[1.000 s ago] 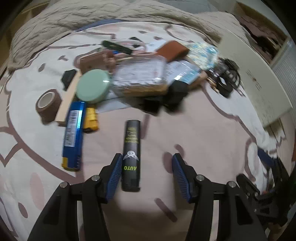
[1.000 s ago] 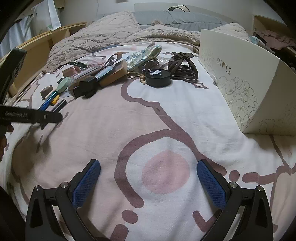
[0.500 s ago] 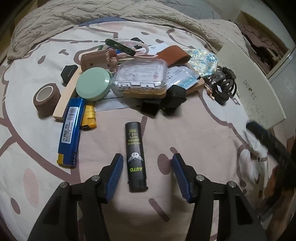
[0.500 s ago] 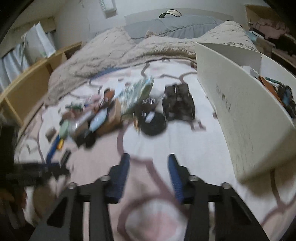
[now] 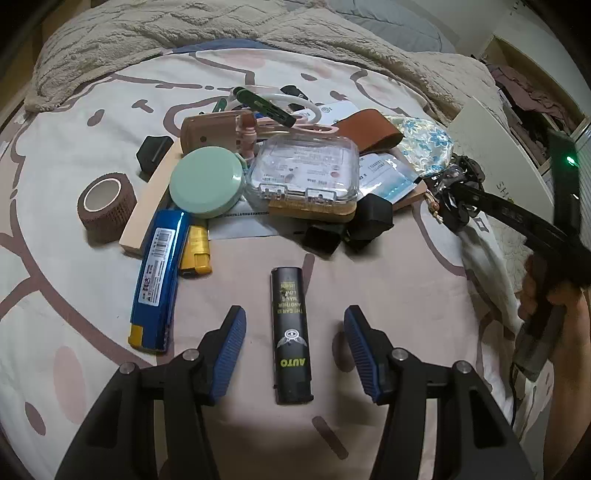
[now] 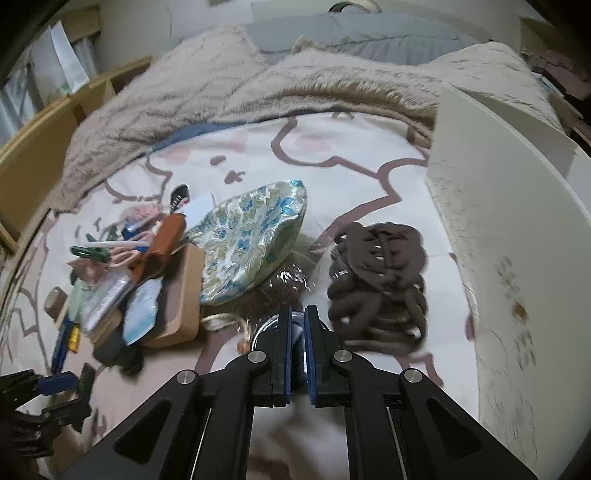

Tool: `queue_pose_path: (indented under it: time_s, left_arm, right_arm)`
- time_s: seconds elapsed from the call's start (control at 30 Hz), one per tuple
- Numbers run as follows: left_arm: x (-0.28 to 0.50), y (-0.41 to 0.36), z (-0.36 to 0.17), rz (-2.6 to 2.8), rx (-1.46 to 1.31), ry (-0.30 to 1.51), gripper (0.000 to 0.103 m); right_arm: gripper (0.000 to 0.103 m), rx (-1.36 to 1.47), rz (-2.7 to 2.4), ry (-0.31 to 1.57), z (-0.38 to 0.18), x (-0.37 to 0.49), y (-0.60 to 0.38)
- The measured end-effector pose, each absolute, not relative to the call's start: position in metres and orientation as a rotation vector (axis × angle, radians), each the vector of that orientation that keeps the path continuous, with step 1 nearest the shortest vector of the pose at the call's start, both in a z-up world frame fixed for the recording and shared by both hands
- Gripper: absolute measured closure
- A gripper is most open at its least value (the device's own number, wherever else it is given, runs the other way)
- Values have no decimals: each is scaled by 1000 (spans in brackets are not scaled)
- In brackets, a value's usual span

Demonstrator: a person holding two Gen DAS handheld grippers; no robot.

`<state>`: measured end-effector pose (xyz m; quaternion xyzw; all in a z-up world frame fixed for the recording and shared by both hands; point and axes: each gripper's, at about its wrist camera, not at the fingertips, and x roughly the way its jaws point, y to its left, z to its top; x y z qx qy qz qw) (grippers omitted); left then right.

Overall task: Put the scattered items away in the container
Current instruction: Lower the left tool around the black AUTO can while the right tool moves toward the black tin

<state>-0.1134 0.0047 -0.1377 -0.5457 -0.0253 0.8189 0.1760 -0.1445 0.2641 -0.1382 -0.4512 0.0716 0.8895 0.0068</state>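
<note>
Scattered items (image 5: pixel 280 177) lie heaped on the bed (image 5: pixel 388 288) in the left wrist view, toward the folded blanket (image 5: pixel 184 33) at its far edge: a clear plastic case (image 5: pixel 304 170), a mint round case (image 5: pixel 207 181), a brown tape roll (image 5: pixel 107 201), a blue pack (image 5: pixel 159 286) with a yellow lighter (image 5: pixel 195 253) just beside it. Apart from the heap, nearer the camera, a black lighter (image 5: pixel 291 334) lies flat on the bedspread. The left tongs (image 5: pixel 293 328) are spread wide with a blue pad on either side of that lighter, neither touching it. At the bed's right edge stands the white shoebox (image 5: pixel 491 147), the container.

In the right wrist view the right tongs (image 6: pixel 297 325) are nearly closed, only a narrow slit between the blue pads. Something pale blue shows in that slit, but I cannot tell whether it is held. A round black object (image 6: pixel 266 330) sits just behind the tips, mostly hidden. A bundle of dark brown cord (image 6: pixel 376 284) lies just right of the tongs, near the shoebox wall. A floral pouch (image 6: pixel 251 243) rests to the left against the heap.
</note>
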Motion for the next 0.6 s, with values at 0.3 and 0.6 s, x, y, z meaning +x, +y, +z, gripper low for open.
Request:
queue_pose_path:
  time_s: [0.3, 0.6]
  left_arm:
    - [-125, 1, -138, 2325, -1533, -170, 48]
    - [-132, -7, -141, 2310, -1536, -290, 48]
  right_arm:
    - [96, -1457, 2768, 230, -155, -155, 268]
    - [96, -1427, 2830, 252, -157, -102, 260]
